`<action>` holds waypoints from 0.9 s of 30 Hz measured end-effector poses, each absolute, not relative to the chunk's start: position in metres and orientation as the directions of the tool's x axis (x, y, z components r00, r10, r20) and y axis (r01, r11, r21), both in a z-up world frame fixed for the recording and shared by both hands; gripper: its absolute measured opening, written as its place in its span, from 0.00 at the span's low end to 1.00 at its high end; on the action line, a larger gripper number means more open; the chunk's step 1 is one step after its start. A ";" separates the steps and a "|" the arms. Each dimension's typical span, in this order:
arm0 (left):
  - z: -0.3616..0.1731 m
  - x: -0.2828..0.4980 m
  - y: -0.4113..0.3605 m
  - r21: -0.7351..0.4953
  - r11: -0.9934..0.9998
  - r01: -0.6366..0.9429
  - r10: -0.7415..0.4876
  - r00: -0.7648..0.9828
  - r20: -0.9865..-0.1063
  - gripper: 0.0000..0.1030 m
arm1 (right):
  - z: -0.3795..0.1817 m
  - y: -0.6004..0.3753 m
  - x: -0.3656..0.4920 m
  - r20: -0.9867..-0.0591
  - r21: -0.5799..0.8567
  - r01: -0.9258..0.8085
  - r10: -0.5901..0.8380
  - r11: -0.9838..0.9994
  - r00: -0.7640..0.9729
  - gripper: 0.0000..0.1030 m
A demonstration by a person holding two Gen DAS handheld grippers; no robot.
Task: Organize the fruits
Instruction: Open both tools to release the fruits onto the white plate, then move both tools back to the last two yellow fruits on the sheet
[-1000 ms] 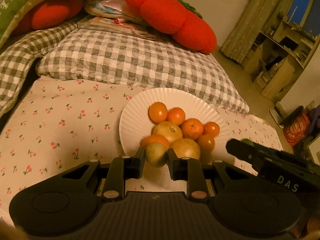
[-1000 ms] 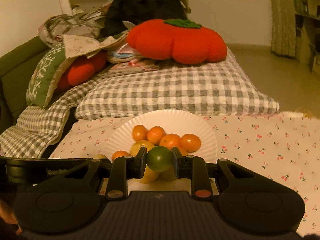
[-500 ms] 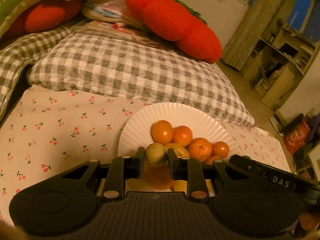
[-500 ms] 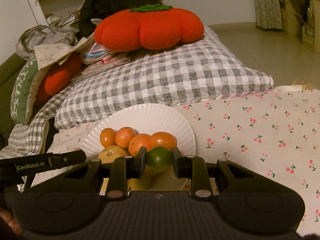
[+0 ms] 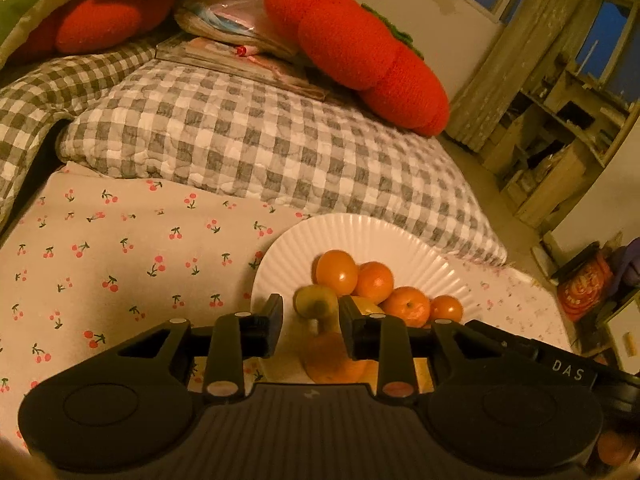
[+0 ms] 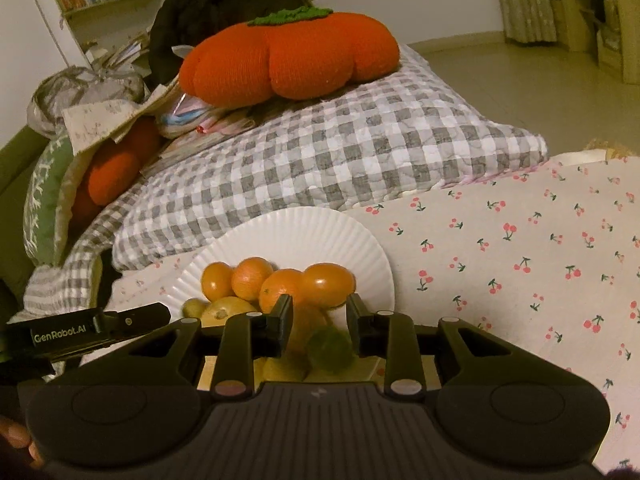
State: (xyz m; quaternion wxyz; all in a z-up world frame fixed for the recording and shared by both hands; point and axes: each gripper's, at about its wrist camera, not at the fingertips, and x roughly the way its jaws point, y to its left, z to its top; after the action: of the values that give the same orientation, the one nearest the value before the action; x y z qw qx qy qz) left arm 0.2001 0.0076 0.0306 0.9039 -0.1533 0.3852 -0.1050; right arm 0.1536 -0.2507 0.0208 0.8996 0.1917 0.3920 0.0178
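Now both releasing: left gripper (image 5: 310, 322) jaws just parted off yellow-green fruit (image 5: 316, 301), right gripper (image 6: 319, 322) freeing blurred green round fruit (image 6: 330, 349), at six o'clock on white ribbed plate (image 6: 320, 228) to join heap.

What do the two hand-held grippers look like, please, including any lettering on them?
Both are matte black plastic. The left hand-held gripper and right hand-held gripper each have a ribbed central body, two rounded side lobes with oval recesses, and linkage arms with pale round pins. White lettering reads "DAS" on one side bar, "GenRobot.AI" on the other. No cables show.
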 end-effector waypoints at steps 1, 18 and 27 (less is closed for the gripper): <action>0.032 0.199 0.009 -0.364 0.929 0.067 -0.310 0.680 -0.664 0.19 | 0.024 -0.251 0.153 -0.696 0.361 0.122 0.180 0.925 0.695 0.27; 0.046 0.157 0.037 -0.284 0.959 -0.016 -0.209 0.639 -0.740 0.36 | 0.047 -0.183 0.114 -0.715 0.277 -0.077 0.259 0.958 0.649 0.34; 0.048 0.124 0.063 -0.269 0.961 -0.063 -0.171 0.626 -0.761 0.41 | 0.045 -0.149 0.099 -0.740 0.231 -0.184 0.295 0.955 0.604 0.35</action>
State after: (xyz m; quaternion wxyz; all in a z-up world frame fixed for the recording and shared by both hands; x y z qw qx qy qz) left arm 0.1238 0.0629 0.0481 0.8914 -0.1360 0.4314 -0.0302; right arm 0.0985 -0.1490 0.0447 0.8933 0.0656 0.4240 0.1340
